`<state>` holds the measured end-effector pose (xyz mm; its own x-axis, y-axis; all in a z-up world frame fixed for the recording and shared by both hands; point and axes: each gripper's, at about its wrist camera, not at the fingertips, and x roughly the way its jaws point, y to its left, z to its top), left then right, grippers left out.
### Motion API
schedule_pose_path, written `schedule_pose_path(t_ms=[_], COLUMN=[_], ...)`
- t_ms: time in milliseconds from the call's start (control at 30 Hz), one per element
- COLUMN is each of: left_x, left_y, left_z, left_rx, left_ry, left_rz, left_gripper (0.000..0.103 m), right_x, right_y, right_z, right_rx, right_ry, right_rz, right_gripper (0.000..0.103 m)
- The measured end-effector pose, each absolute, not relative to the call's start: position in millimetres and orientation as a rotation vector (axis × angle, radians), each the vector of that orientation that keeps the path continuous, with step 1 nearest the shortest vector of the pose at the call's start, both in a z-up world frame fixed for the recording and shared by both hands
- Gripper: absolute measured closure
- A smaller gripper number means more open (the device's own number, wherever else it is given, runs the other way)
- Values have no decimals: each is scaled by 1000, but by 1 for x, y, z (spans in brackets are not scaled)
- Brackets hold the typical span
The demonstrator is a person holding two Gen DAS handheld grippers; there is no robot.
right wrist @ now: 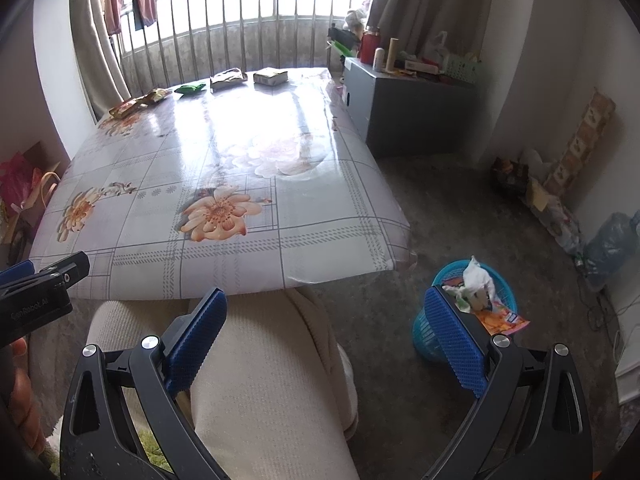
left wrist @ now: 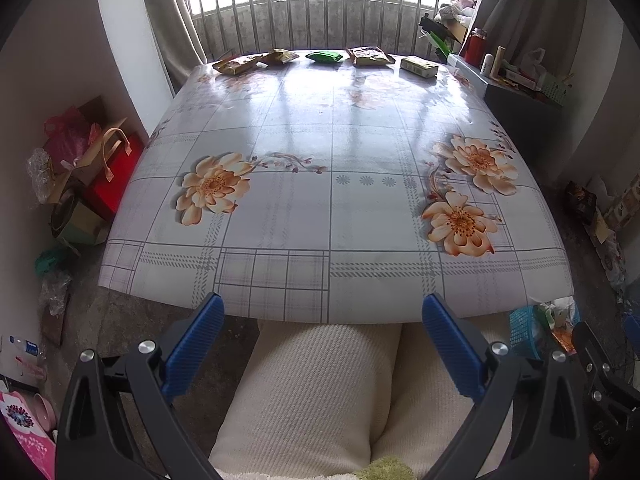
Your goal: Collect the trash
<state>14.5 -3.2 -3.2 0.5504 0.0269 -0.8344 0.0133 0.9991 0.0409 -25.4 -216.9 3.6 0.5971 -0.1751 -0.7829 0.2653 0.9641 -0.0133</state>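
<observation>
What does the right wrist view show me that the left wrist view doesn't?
Only the right wrist view shows the whole blue basket on the floor, with trash in it, and the grey cabinet's front. Only the left wrist view shows the red bag and clutter left of the table. Both show the table with five packets along its far edge, including the green packet, and each view's own open gripper: left gripper, right gripper.

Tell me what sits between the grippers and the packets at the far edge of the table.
Nothing visible does. The tablecloth between the open left gripper and the row of packets is bare. The open right gripper has the same clear stretch. The blue basket stands on the floor, off the table's right corner.
</observation>
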Motion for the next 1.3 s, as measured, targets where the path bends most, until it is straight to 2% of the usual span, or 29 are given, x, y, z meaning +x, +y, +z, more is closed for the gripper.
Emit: schedule_pose_path(t_ms=[1300], left_x=[11], left_y=[-16], left_z=[3], left_rx=[57], left_ry=[958], left_rz=[3], left_gripper=[6], right_x=[-35], right_y=[-242], right_z=[8], right_rx=[93], right_ry=[888], right_rz=[-316], right_gripper=[8])
